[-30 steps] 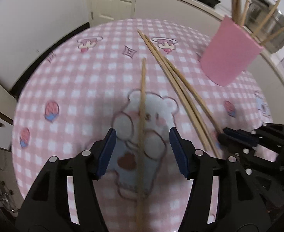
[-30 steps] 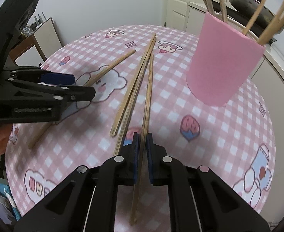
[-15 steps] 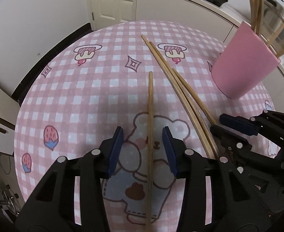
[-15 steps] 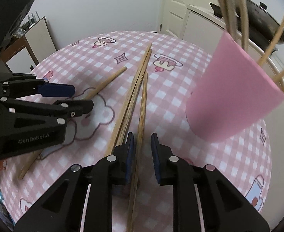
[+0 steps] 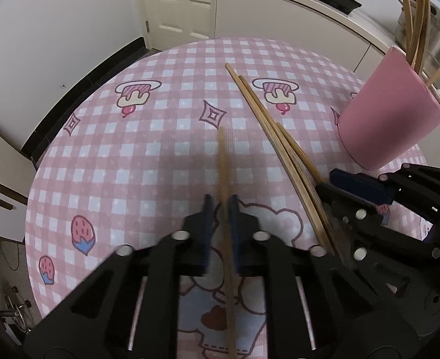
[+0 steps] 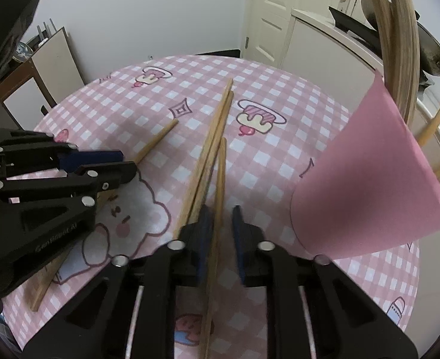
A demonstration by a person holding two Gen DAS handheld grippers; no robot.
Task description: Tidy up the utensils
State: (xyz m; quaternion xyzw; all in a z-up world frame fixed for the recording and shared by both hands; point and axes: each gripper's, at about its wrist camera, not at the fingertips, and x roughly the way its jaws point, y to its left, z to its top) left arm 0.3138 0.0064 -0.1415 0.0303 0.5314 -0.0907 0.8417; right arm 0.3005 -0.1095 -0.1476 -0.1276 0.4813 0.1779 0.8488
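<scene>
- Left wrist view:
- The left gripper (image 5: 220, 206) is seen at lower centre, clenched on a lone chopstick (image 5: 222, 155); both blue pads are pressed against its sides.
- This chopstick runs from the bottom edge up through the jaws to mid-frame, over the pink checked tablecloth (image 5: 130, 155). It is blurred.
- A pair of chopsticks (image 5: 256, 104) is laid side by side on the cloth, slanting from upper centre down to the right.
- The right gripper (image 5: 324, 182) is seen at right, its tips at the lower end of that bundle; its grip cannot be told from here.
- A pink cup (image 5: 390, 113) is stood on the cloth at upper right, with several bamboo chopsticks (image 5: 414, 15) held upright in it.

- Right wrist view:
- The right gripper is seen at lower centre, its jaws drawn in on a third chopstick (image 6: 221, 173), which is grasped between the blue pads.
- This chopstick lies just right of the pair, touching it near the jaws.
- The left gripper is seen at left, closed over the lone chopstick, whose tip is pointed toward centre frame.
- The pink cup is seen at right, close beside the right gripper.
</scene>
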